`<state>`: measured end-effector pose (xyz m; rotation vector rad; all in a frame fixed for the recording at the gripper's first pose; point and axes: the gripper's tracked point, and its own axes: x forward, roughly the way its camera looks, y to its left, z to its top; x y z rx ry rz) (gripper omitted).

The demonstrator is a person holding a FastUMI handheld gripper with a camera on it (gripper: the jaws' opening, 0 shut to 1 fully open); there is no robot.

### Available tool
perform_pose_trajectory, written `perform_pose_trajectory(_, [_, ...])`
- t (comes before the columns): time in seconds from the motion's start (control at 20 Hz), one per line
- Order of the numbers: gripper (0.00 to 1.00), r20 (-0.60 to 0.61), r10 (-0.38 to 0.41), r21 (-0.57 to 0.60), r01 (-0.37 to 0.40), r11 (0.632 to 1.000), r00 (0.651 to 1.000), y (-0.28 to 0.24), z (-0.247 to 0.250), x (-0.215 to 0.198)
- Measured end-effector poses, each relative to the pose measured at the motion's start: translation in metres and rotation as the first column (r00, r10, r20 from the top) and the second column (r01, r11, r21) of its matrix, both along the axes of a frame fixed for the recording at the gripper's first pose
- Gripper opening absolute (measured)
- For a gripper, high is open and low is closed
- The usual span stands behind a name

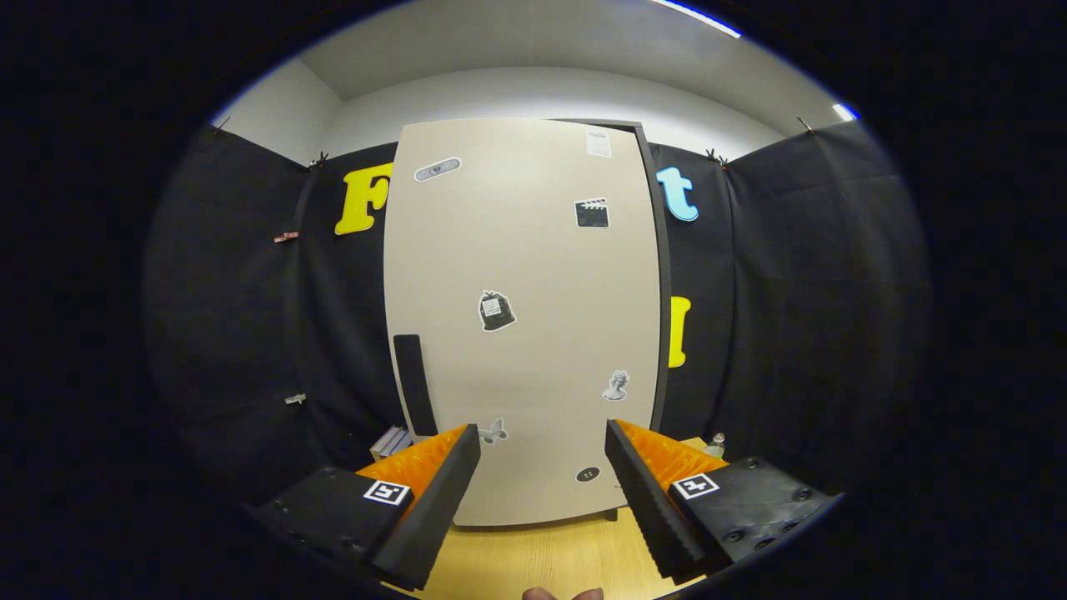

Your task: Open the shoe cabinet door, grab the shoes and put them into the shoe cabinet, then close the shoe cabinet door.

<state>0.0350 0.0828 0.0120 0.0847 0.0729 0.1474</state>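
Note:
A tall beige shoe cabinet [521,317] stands straight ahead on the wooden floor [533,558], its door shut and dotted with small stickers. A dark vertical handle [414,383] sits on the door's lower left side, just above my left fingertip. My gripper [542,446] is open, a short way from the door, with nothing between its fingers. No shoes are in sight.
Black cloth walls close in on both sides and behind the cabinet. A small stack of books [390,442] lies at the cabinet's left foot and a small bottle [717,443] stands at its right foot. A bit of a hand [563,594] shows below the fingers.

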Motion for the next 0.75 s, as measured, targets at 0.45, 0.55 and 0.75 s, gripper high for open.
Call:
perform_pose_trajectory(0.45, [0.98,0.003,0.012,-0.004,-0.011,1.0,1.0,0.0045,0.0032,-0.0023])
perform_pose_trajectory(0.55, [0.98,0.005,0.008,-0.005,-0.008,1.0,1.0,0.0049,0.0027,-0.0021])
perform_pose_trajectory(0.75, [0.98,0.011,-0.001,-0.016,0.001,1.0,1.0,0.0044,0.0031,-0.0023])
